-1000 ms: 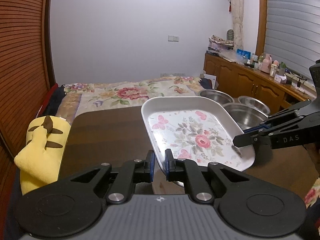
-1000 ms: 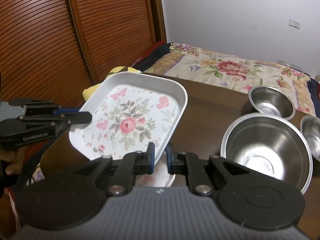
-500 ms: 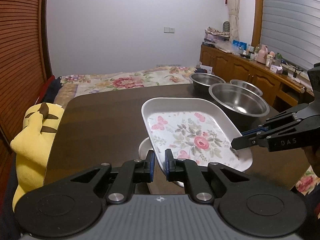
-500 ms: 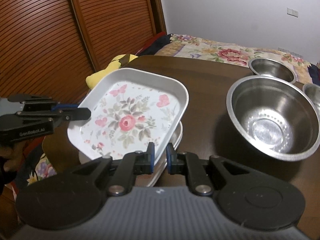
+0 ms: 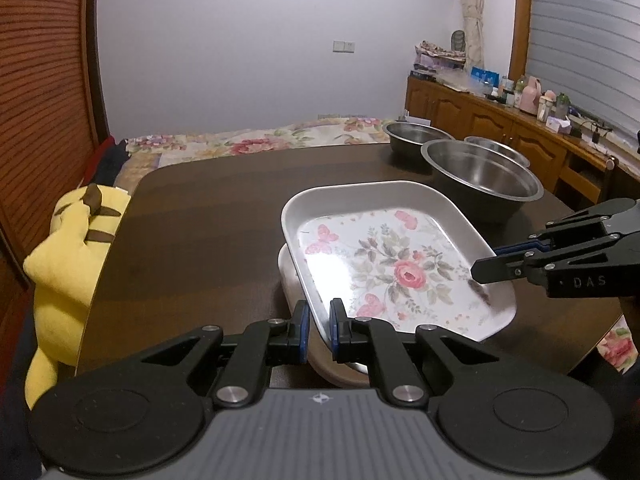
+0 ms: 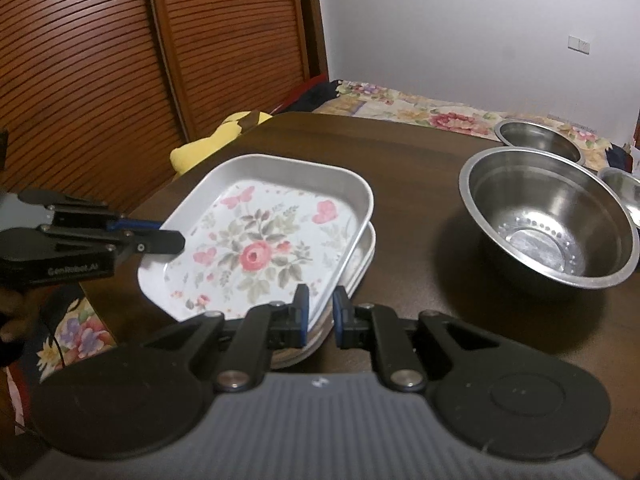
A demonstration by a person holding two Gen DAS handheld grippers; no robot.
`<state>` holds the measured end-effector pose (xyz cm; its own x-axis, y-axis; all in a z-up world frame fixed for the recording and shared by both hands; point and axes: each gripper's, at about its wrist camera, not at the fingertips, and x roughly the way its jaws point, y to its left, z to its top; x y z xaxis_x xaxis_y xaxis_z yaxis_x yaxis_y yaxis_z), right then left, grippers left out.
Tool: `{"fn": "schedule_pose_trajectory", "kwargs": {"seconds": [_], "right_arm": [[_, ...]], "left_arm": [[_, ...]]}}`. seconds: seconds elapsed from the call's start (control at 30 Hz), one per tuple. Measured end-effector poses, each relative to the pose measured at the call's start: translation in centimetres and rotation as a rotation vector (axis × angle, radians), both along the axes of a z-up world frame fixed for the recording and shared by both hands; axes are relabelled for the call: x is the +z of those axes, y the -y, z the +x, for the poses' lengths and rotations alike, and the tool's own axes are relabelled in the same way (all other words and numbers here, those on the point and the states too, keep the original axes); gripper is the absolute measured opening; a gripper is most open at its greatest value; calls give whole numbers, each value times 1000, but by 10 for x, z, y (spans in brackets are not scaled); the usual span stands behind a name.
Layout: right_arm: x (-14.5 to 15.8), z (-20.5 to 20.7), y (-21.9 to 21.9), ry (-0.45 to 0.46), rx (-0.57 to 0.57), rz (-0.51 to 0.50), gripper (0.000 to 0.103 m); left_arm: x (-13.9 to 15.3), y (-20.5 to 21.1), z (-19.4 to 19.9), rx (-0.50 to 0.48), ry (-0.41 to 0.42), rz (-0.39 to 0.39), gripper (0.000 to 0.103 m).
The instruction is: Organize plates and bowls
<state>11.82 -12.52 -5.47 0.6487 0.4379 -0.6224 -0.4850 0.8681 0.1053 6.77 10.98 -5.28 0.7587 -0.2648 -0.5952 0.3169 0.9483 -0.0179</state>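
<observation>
Black plastic with blue pads: the left gripper [image 5: 318, 330] is pinched on the near rim of the floral plate [image 5: 396, 268], and the right gripper [image 6: 320, 312] is pinched on the opposite rim of the same plate, so the plate is carried between the two tools. In the right wrist view the left gripper's fingers [image 6: 160, 240] reach over the plate's left rim; in the left wrist view the right gripper's fingers [image 5: 496, 268] reach over its right rim. The floral plate sits low over the stacked plates [image 6: 360, 268], slightly tilted and offset from them; whether it already rests on them I cannot tell. Beyond the floral plate, on its right in the right wrist view, stands the large steel bowl [image 6: 548, 228], near but apart; two smaller steel bowls [image 6: 538, 142] lie behind that one. All of this is on the dark wooden table [image 5: 208, 208]; a yellow plush toy [image 5: 68, 264] hangs off the table edge, well apart from the plate. Judgement: step in hand is nesting the plate onto the stack. Risks: uneven release from the two sides would let the plate slide off the stack toward the table edge; the visible offset could leave it seated crooked; lowering one side faster could jam a corner against the rim beneath.
</observation>
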Motion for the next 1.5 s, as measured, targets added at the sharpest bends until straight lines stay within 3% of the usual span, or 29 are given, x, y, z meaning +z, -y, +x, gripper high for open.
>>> {"fn": "schedule_pose_trajectory", "kwargs": {"seconds": [0.67,1.5], "right_arm": [[-5,-2,-3,25,-42,32,17],[-16,0,-4,12,-71,91,26]], "left_arm": [[-15,4,6,12,-2,54,11],[-23,0,6,50,-3,34,19]]}}
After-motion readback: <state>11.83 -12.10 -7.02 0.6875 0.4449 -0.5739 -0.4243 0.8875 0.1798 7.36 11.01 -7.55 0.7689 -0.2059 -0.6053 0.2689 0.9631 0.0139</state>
